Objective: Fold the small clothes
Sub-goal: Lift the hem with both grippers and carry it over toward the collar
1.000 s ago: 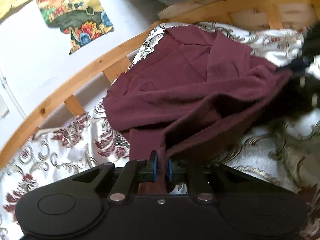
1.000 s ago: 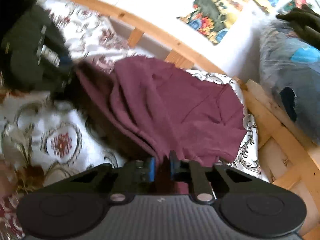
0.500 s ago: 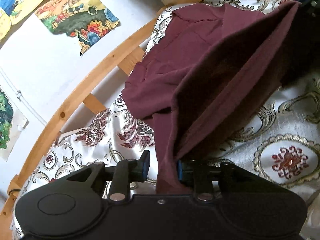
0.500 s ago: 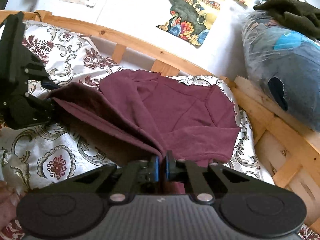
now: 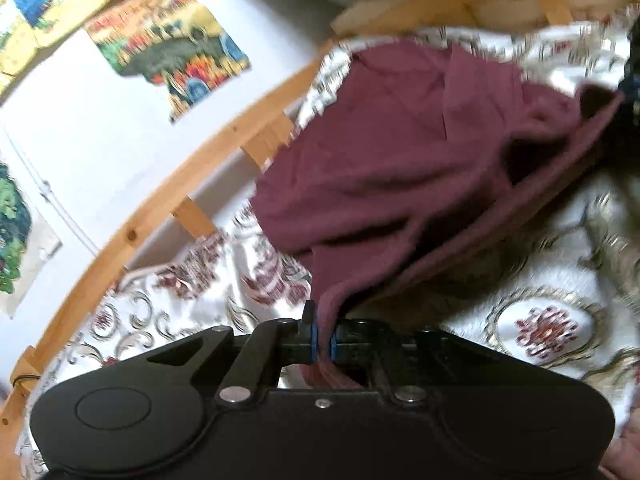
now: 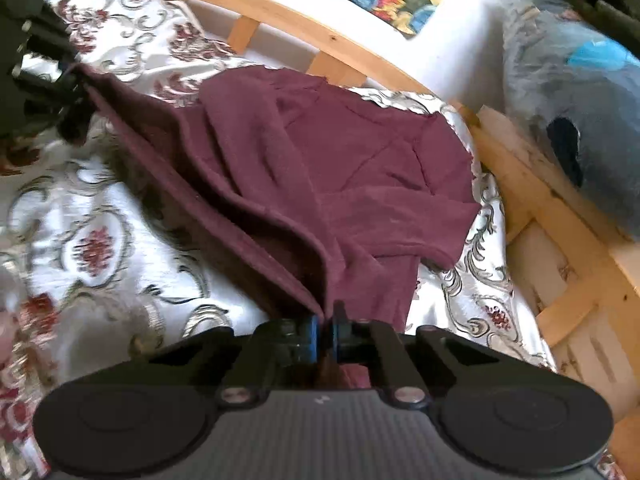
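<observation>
Where it lies on the patterned bedspread (image 6: 100, 240), the maroon garment (image 6: 340, 160) spreads toward the wooden bed frame (image 6: 280, 8); its near hem is lifted off the bedspread. Left gripper (image 5: 321, 338): closed, pinching one hem corner. Right gripper (image 6: 326, 338): closed, apparently pinching the other, blurred. Wall picture (image 5: 168, 52) beyond the frame.

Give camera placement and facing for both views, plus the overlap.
Left wrist: on the left tongs, facing along them at the maroon garment, patterned bedcover and wooden bed rail; own black body fills the bottom.
Right wrist: on the right tongs, same garment from the opposite end; left tongs visible far left.
Shared: garment, bedcover, rail.
</observation>
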Demonstrator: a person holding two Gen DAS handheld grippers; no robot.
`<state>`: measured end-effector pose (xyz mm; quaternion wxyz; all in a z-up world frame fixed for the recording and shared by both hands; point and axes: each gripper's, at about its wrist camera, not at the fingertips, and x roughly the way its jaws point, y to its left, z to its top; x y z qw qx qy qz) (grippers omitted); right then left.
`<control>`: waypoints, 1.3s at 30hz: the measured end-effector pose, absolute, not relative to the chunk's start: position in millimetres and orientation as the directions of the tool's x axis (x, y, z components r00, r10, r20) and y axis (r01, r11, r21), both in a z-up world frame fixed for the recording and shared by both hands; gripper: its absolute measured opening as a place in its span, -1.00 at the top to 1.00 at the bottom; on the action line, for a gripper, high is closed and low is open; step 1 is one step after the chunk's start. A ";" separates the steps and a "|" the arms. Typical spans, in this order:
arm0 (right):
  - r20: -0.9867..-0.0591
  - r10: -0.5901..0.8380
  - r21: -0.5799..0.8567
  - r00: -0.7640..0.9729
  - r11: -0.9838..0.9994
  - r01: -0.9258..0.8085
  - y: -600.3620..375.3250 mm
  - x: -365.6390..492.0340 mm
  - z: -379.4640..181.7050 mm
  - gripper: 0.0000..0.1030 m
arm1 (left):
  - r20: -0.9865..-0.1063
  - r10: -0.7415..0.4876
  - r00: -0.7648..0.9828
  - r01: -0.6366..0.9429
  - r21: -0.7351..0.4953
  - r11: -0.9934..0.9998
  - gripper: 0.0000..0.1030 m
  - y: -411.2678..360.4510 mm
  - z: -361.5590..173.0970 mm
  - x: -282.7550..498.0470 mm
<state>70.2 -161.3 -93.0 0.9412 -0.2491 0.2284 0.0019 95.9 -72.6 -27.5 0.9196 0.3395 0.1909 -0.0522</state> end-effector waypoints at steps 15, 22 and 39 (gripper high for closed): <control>-0.440 -0.018 -0.359 0.898 0.920 -0.157 -143.5 -66.6 -39.3 0.86 | -0.482 -0.164 0.860 0.384 0.401 0.832 0.90 -17.4 22.8 -33.0; -0.451 -0.018 -0.357 0.892 0.920 -0.162 -127.9 -83.9 -40.7 0.86 | -0.516 -0.170 0.839 0.401 0.379 0.834 0.90 -3.1 13.0 -55.4; -0.178 -0.073 -0.460 0.981 0.888 -0.017 -154.8 30.0 -12.8 0.85 | -0.404 -0.105 0.909 0.345 0.584 0.735 0.88 -41.6 70.9 54.4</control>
